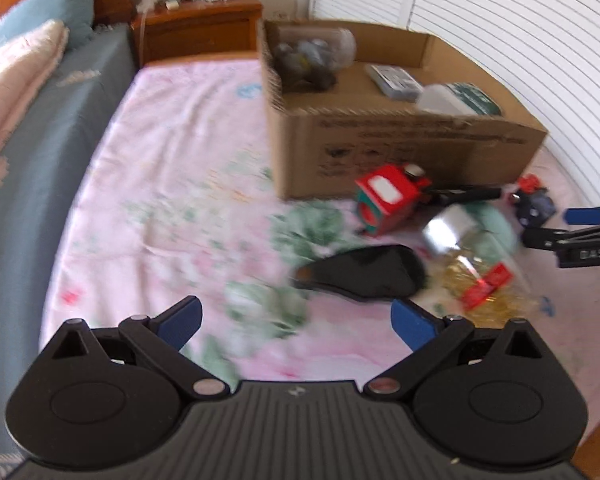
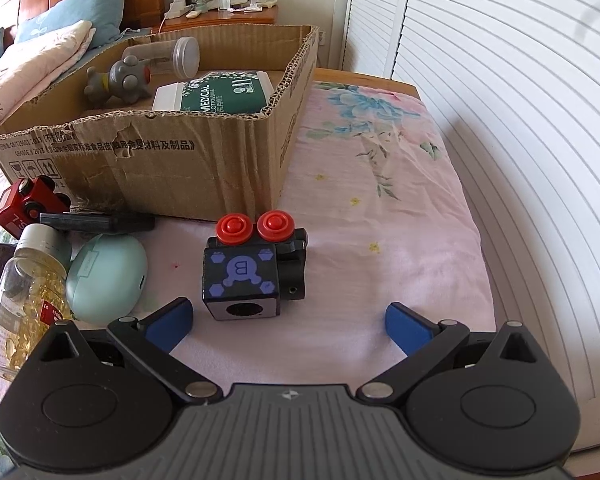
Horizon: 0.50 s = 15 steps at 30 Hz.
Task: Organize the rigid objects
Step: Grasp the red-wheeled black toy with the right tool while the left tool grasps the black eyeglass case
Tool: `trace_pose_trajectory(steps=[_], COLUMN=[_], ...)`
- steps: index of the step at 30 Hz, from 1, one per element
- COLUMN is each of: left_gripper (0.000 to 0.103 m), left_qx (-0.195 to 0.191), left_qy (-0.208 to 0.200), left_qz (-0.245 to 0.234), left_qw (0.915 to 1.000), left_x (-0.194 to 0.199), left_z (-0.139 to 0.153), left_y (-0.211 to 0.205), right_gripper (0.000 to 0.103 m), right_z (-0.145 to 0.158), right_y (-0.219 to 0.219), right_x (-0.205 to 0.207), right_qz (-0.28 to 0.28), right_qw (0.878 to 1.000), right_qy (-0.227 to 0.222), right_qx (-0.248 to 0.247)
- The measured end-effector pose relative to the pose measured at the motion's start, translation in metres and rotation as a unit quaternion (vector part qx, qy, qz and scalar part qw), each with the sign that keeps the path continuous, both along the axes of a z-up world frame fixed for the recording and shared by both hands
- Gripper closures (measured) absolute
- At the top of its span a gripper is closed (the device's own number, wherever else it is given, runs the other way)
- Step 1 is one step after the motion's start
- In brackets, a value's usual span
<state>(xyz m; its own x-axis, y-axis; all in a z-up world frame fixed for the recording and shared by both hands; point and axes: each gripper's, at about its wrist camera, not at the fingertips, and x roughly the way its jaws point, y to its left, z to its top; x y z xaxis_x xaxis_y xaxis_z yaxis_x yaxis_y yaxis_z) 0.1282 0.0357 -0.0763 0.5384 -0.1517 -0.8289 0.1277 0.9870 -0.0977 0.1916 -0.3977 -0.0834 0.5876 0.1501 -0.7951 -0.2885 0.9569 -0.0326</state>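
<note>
A cardboard box stands on the pink bedsheet and holds a grey toy, a clear jar and a cotton swab tub. In front of it lie a black cube with red knobs, a mint case, a capsule bottle, a red toy car and a black flat piece. My right gripper is open, just short of the cube. My left gripper is open and empty, near a black glasses case. The right gripper shows at the left wrist view's right edge.
A red box lies by the cardboard box. White louvred doors run along the right. A wooden nightstand with small items stands behind the bed. Pillows lie at the left.
</note>
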Motion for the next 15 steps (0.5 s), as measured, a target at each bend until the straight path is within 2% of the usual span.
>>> trace_pose_trajectory(steps=[4,8,15], left_gripper=[0.001,0.001,0.001], left_qx=[-0.014,0.020,0.033], left_qy=[0.007,-0.011,-0.038], left_qz=[0.001,0.001,0.011], left_qw=[0.9999,0.9997,0.9987], left_x=[0.002,0.004,0.011], left_z=[-0.011,-0.015,-0.018], left_y=[-0.018,-0.035,-0.045], right_gripper=[0.000,0.000,0.000], right_z=[0.000,-0.001,-0.001], right_y=[-0.001,-0.002,-0.002], right_x=[-0.001,-0.002,-0.001], right_qz=[0.004,0.011,0.018], right_qw=[1.000,1.000,1.000], right_qy=[-0.002,-0.004,-0.006], right_qx=[0.001,0.002,0.006])
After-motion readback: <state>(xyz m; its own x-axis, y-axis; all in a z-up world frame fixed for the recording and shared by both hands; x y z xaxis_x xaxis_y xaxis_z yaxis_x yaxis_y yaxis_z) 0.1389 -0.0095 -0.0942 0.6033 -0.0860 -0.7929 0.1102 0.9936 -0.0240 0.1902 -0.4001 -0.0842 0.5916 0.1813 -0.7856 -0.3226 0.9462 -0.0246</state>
